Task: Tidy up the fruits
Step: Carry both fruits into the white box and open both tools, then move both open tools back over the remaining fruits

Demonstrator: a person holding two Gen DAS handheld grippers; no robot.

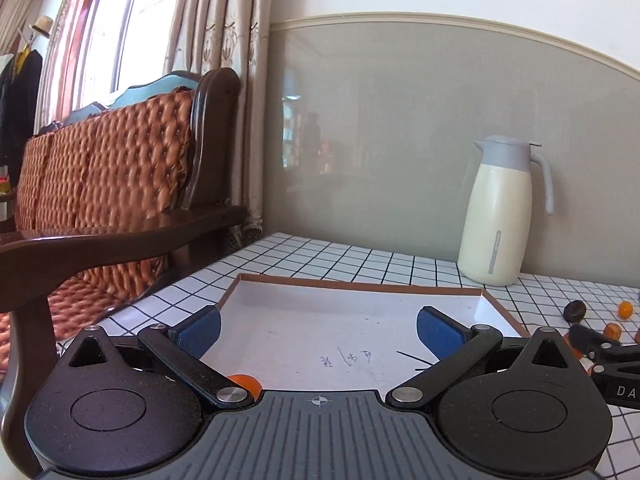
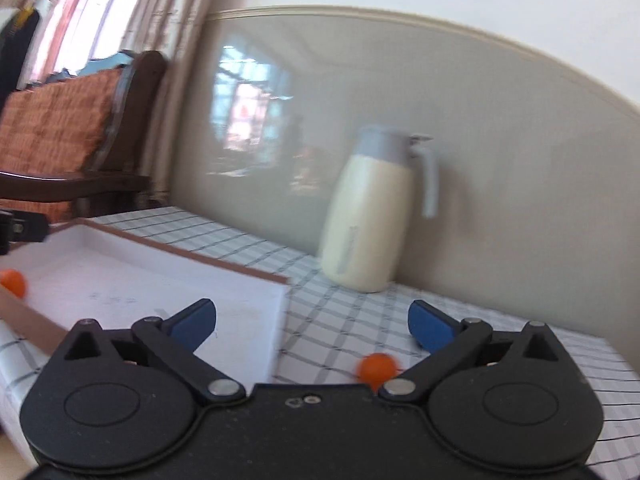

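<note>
A shallow white box [image 1: 312, 312] with a brown rim lies on the checked tablecloth. My left gripper [image 1: 318, 330] hangs over it, wide open with nothing between its blue pads. One small orange fruit [image 1: 246, 383] rests in the box's near left corner, partly hidden behind the left finger arm; the right wrist view shows the same fruit [image 2: 13, 282] by the box's near rim [image 2: 24, 316]. My right gripper [image 2: 312, 326] is open too, straddling the box's right edge. Another orange fruit [image 2: 377, 366] lies on the cloth just inside its right finger, untouched. Several small orange and dark fruits [image 1: 575, 311] lie right of the box.
A cream jug with a grey lid [image 1: 500, 212] stands at the back of the table against the grey wall panel. A dark wooden sofa with an orange cushion [image 1: 120, 168] stands close to the table's left side. The right gripper's black body [image 1: 608, 364] shows at the left view's right edge.
</note>
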